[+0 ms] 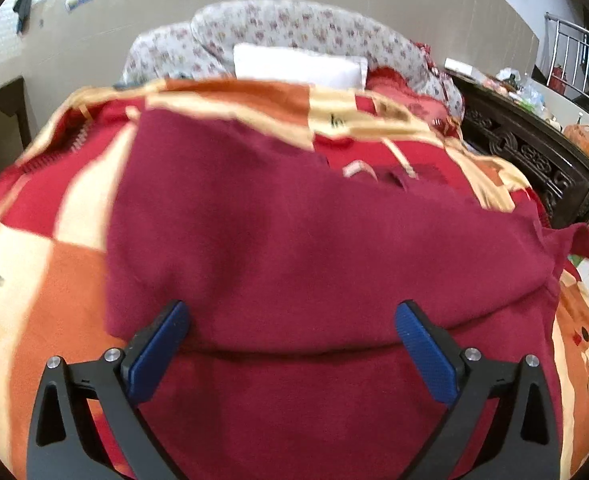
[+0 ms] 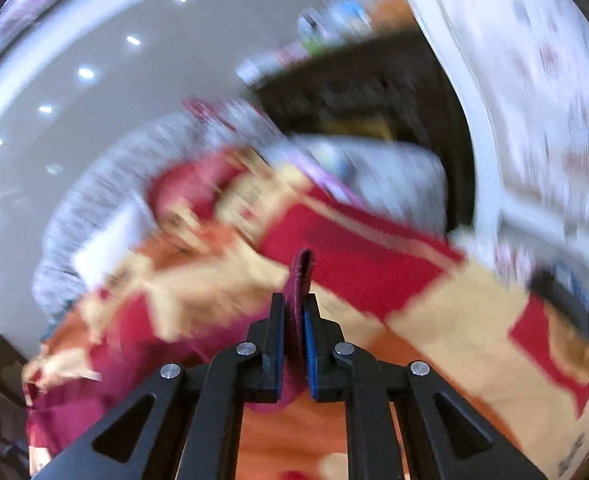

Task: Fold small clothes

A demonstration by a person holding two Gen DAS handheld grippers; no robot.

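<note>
**— What have you got in hand right now?**

My right tongs (image 2: 294,308) are clamped on a fold of the maroon garment (image 1: 294,232); a loop of its edge pokes up between the blue pads. I hold it pinched there so I can carry that side across. The right view is badly smeared, so beyond that pinch I can't tell you much.

**— And the left?**

My left tongs (image 1: 292,320) are spread wide, gripping nothing. They hover low over the near part of the garment, the pads (image 1: 426,356) on either side of a crease running across the cloth.

**— Where's the garment lying?**

Spread on the checked blanket (image 1: 66,264) that covers the bed, in red, orange and cream squares. Its right corner is lifted off the blanket and drawn out to a point, which I take to be my right tongs' doing.

**— What's the plan?**

I reckon the fold is under way but not finished. The left tongs sit ready to pin or take the near edge, so the cloth doesn't slide while the right side comes over. The risk is bunching.
</note>
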